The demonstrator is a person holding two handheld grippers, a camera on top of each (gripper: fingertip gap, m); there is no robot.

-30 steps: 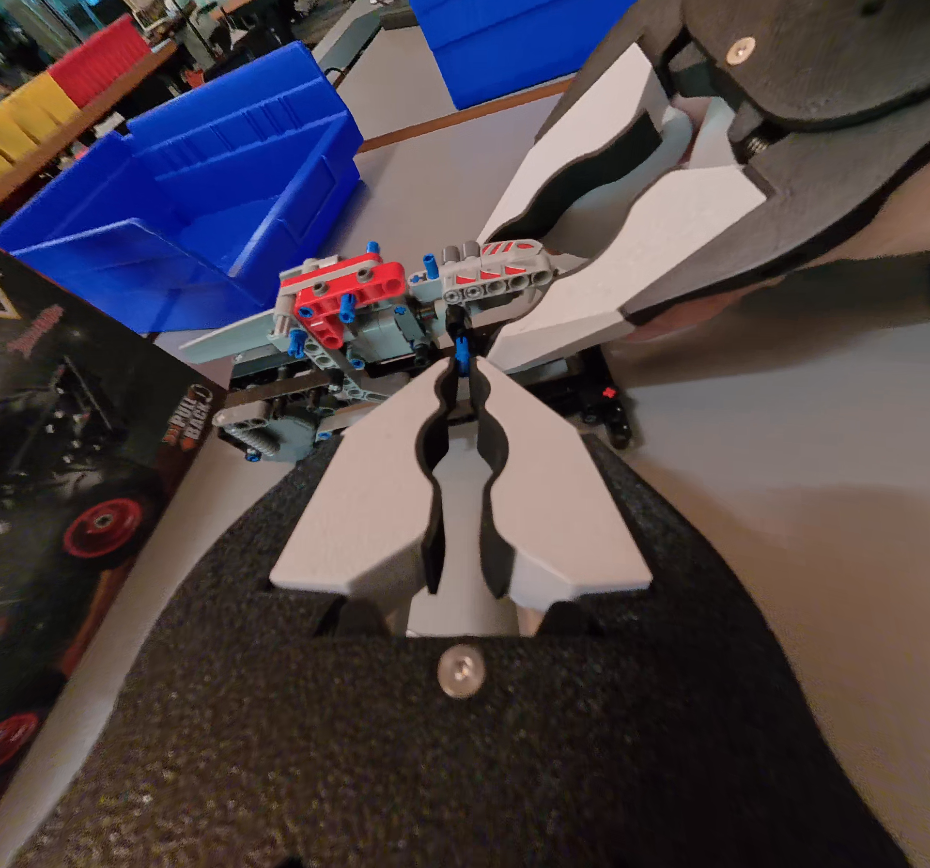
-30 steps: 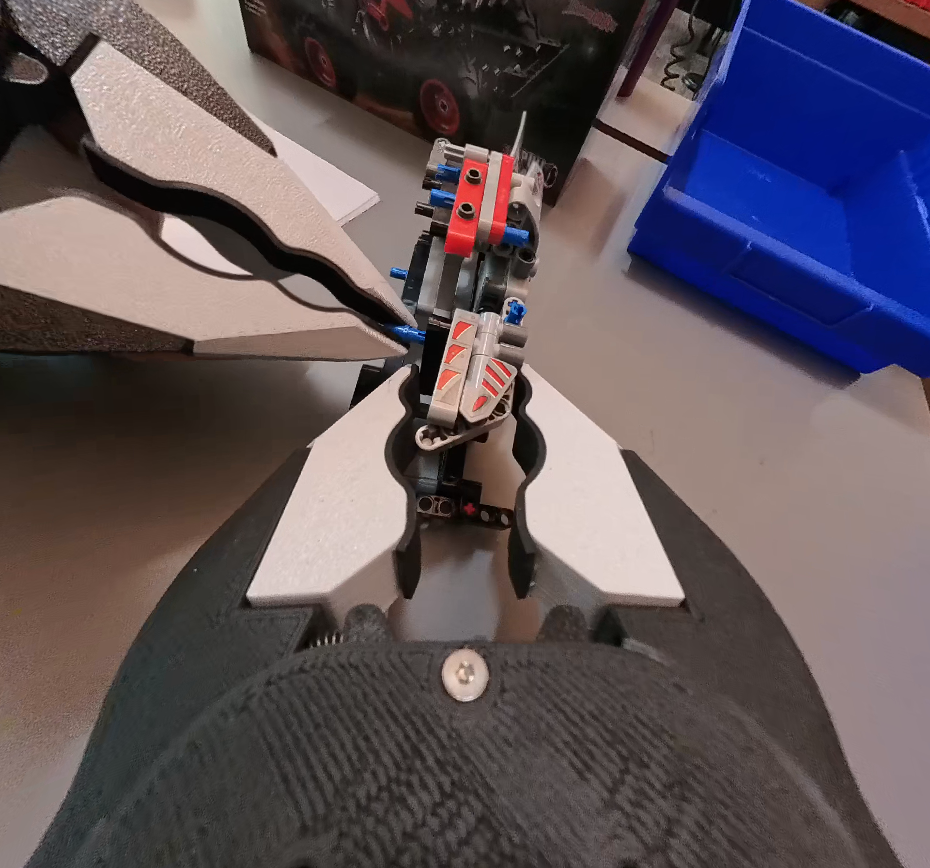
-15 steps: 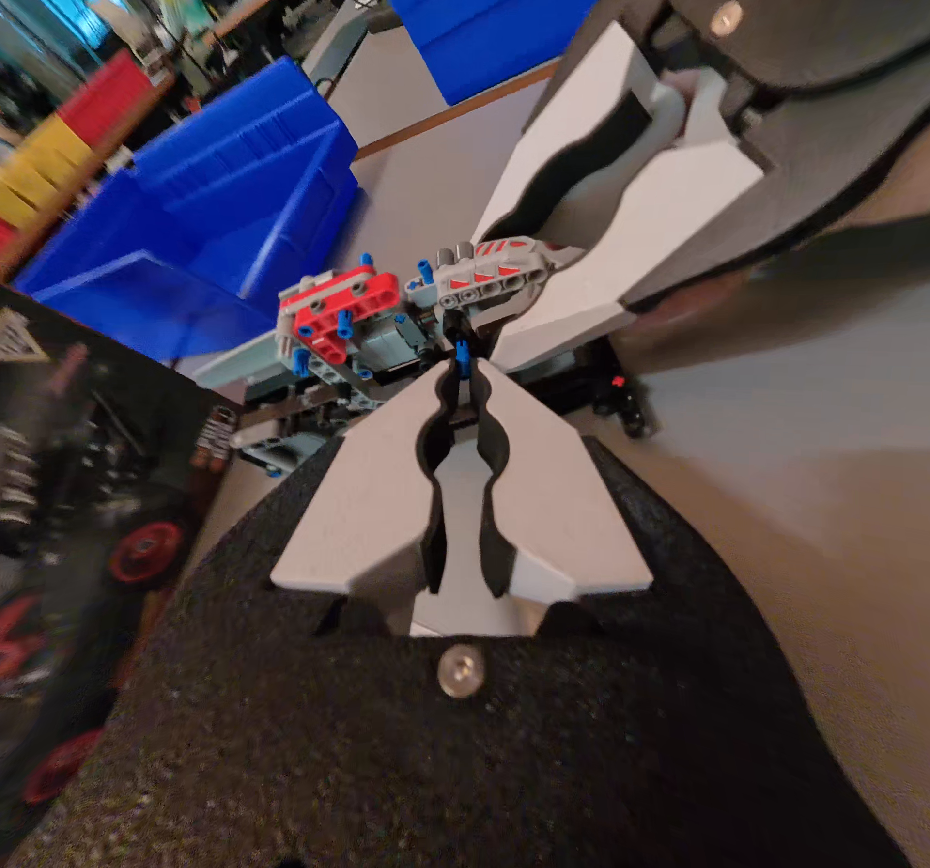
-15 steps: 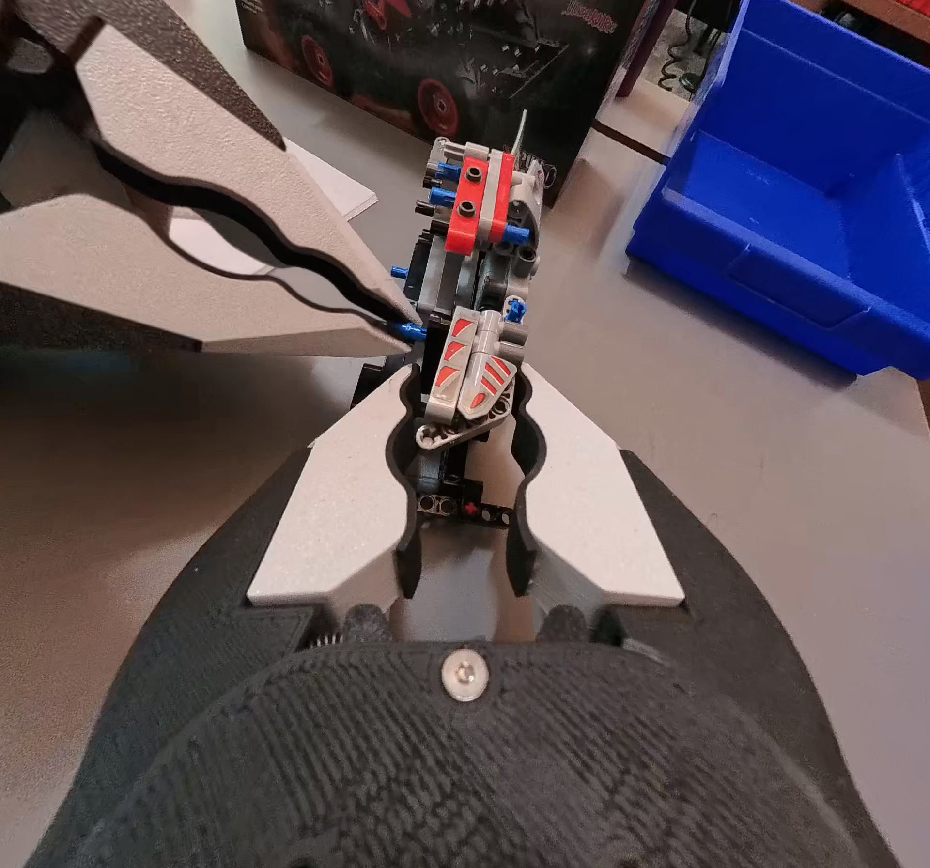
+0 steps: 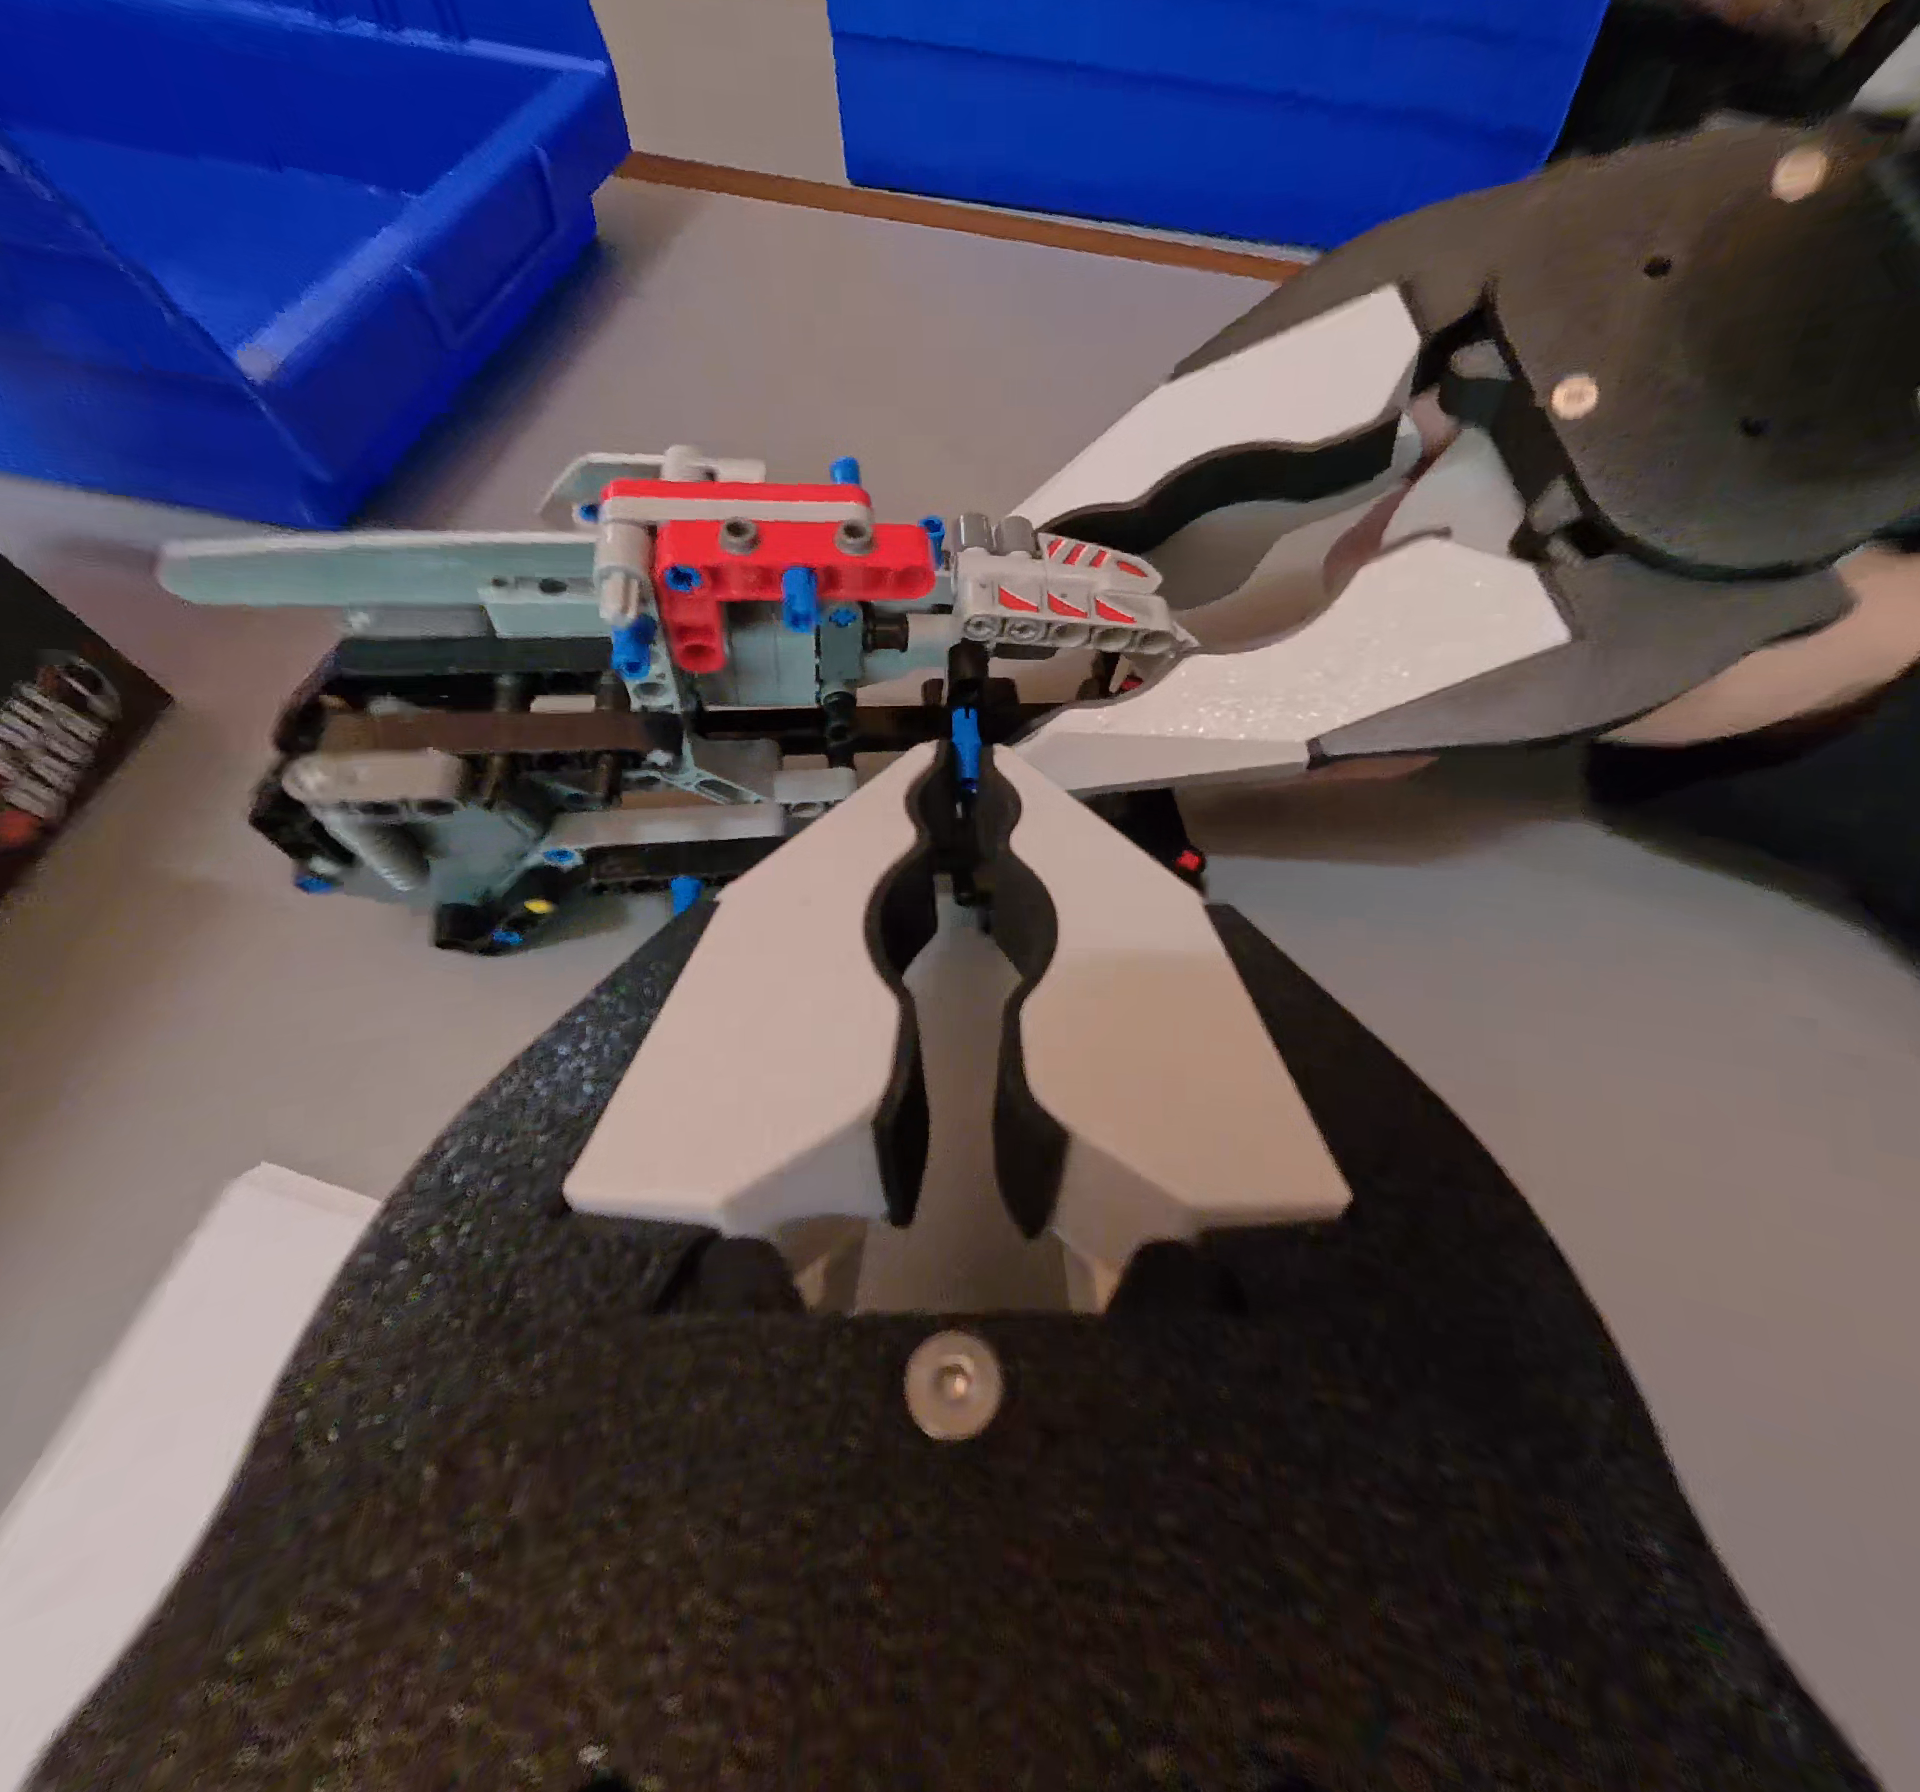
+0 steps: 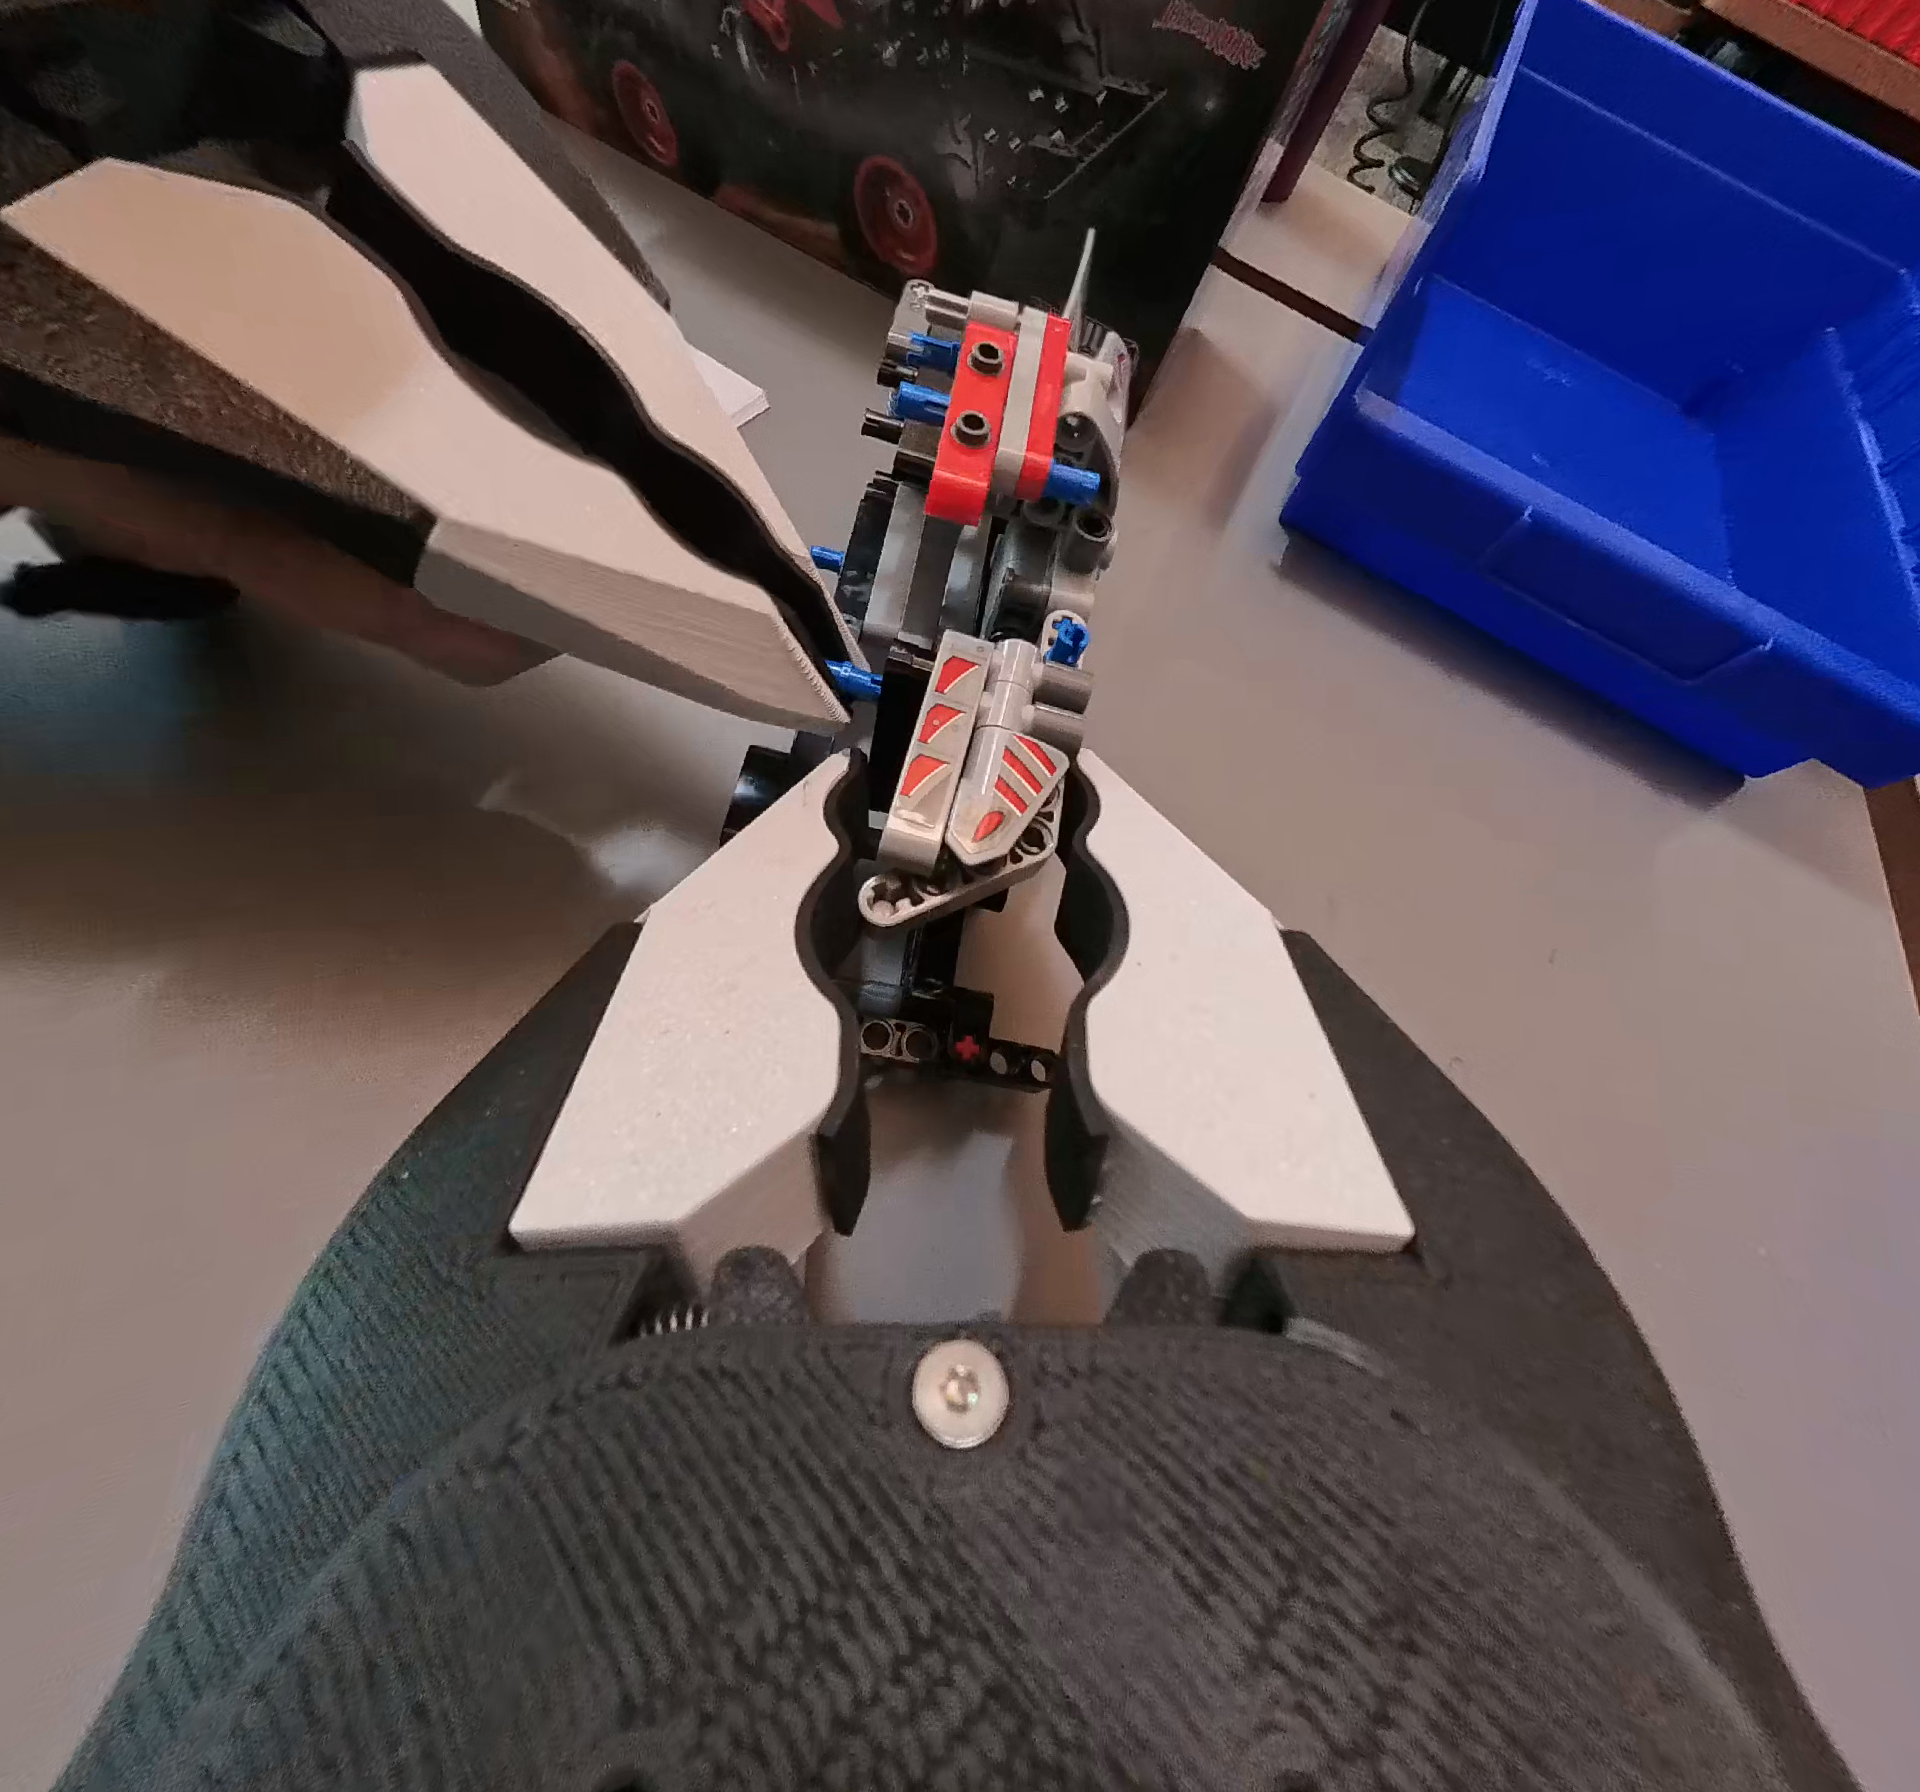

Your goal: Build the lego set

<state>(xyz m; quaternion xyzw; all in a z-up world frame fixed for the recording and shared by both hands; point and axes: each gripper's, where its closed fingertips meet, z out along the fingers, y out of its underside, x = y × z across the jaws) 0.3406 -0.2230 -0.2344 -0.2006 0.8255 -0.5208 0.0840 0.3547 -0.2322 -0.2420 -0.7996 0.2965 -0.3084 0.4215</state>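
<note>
While perhaps touching, blue bins (image 5: pixel 312 215) behind model (image 5: pixel 665 682).

Matt printed plastic on the tools, glossy moulded plastic on the model and bins.

The left gripper (image 5: pixel 964 786) has a rough, grainy black plastic body, pale grey matt fingers (image 5: pixel 790 1004) with fine layer lines, black matt liners on the jaws and 1 shiny metal screw (image 5: pixel 953 1381). The right gripper (image 6: pixel 961 807) looks alike, its black shell ribbed in a woven-looking pattern. The lego model (image 5: pixel 623 682) is smooth hard plastic in red, grey, black and blue, lightly glossy. The 2 blue bins (image 5: pixel 260 215) are smooth, faintly shiny plastic. The desk (image 5: pixel 1558 1067) is a smooth matt grey surface with a wood-coloured edge strip. The lego box (image 6: pixel 935 59) looks like printed cardboard with a slight sheen.
</note>
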